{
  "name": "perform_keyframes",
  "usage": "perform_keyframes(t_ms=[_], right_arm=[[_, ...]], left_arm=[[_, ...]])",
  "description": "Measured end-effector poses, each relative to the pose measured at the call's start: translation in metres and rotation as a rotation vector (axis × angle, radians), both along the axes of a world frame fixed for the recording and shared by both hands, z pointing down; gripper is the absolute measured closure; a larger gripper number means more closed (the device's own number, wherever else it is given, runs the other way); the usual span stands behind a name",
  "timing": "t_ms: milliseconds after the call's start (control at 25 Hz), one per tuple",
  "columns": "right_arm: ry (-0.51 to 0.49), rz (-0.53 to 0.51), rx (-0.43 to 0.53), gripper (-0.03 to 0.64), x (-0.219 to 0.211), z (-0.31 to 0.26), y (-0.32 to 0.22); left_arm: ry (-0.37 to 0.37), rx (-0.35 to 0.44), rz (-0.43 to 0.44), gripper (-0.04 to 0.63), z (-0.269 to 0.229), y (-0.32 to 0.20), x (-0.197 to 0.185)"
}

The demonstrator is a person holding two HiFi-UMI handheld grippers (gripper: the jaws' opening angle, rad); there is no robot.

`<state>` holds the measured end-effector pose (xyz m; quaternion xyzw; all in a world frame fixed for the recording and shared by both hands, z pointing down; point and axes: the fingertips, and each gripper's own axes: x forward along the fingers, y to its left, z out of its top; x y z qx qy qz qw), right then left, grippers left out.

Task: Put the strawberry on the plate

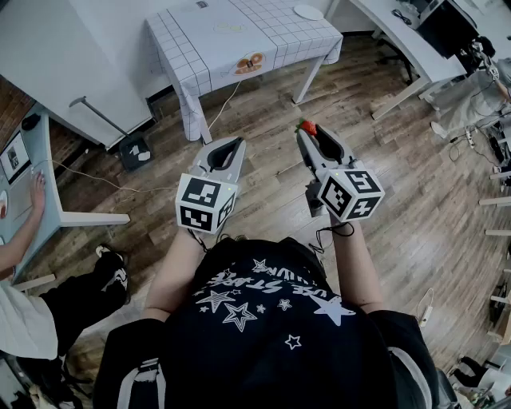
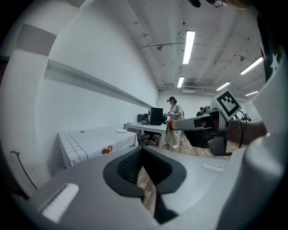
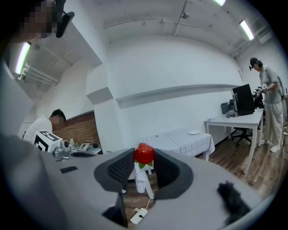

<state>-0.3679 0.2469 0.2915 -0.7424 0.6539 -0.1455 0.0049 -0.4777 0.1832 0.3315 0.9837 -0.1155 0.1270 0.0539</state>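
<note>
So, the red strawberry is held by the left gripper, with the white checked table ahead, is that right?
Not quite: the red strawberry is held by the right gripper, not the left, as the right gripper view shows; the white checked table is ahead.

Black tee (image 1: 263, 319) w/ white stars, grey left gripper (image 1: 227, 146) & right gripper (image 1: 314, 137) — b/w marker cubes (image 1: 205, 204), black cable (image 1: 335, 230)

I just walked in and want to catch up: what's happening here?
A person stands on a wooden floor with a gripper in each hand. The right gripper holds a strawberry between its jaw tips, up in the air. The left gripper is empty, jaws together. A plate sits at the far corner of a table with a checked cloth, some way ahead, so the strawberry is not yet on it.
</note>
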Motion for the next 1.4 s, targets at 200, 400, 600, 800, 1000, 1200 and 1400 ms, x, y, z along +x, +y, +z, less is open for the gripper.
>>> perform_keyframes(t_ms=[200,400,600,800,1000,1200,1400], right_arm=[[-0.005,0.024,0.001,0.476,0.007,0.005,0.0],[-0.006,0.041,-0.008,0.476,0.009,0.012,0.01],[-0.039,0.065,-0.015,0.476,0.011,0.018,0.013],[-0.069,0.081,-0.009,0.474,0.007,0.02,0.018],[-0.083,0.148,-0.031,0.474,0.014,0.031,0.038],[-0.086,0.189,-0.043,0.474,0.03,0.041,0.057],[-0.09,0.199,-0.027,0.475,0.058,0.04,0.054]], left_arm=[[0.025,0.024,0.008,0.586,-0.005,-0.006,0.01],[0.038,0.021,0.02,0.586,-0.003,0.004,0.011],[0.02,0.018,0.032,0.586,0.003,0.007,0.006],[0.001,-0.006,0.052,0.586,0.012,0.006,-0.001],[0.002,-0.026,0.106,0.586,0.02,0.007,0.011],[0.037,-0.024,0.089,0.586,0.017,0.01,0.03],[0.028,-0.016,0.085,0.586,0.018,0.008,0.047]])
